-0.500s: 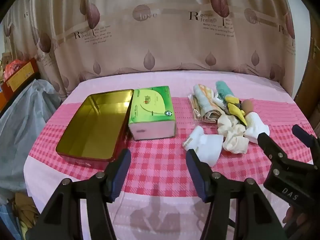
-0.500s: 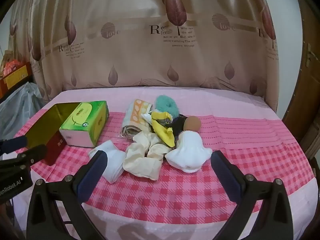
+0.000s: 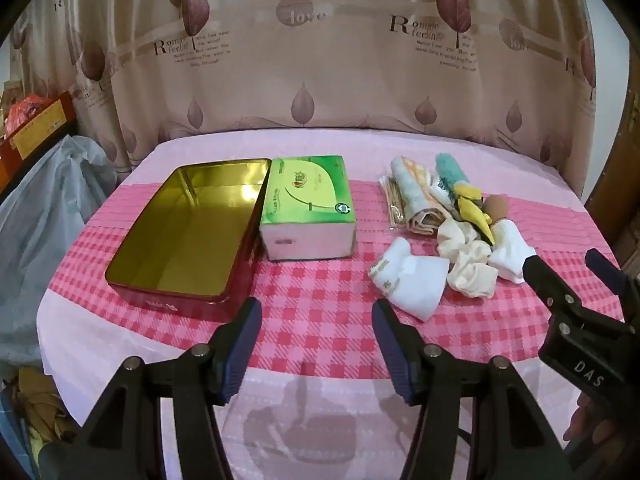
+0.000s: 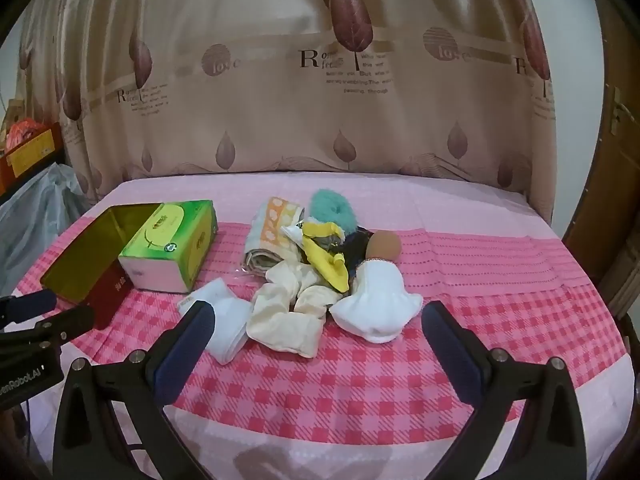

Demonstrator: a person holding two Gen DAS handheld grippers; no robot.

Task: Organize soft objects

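a heap of soft objects (image 4: 320, 276) is seen on the right part of the pink checked surface (image 4: 400, 380): a white sock (image 4: 378, 304), cream socks (image 4: 288, 312), a folded white cloth (image 4: 230, 320), a yellow piece (image 4: 326, 260), a teal fluffy item (image 4: 334, 210) and a rolled patterned towel (image 4: 272, 236), all touching or overlapping. well apart to the left, an open gold tin (image 3: 188, 236) is set just beside a green tissue box (image 3: 308, 208). the left gripper (image 3: 316, 344) is held spread and empty over the near edge; the right gripper (image 4: 316, 344) is spread wide, empty, just before the heap
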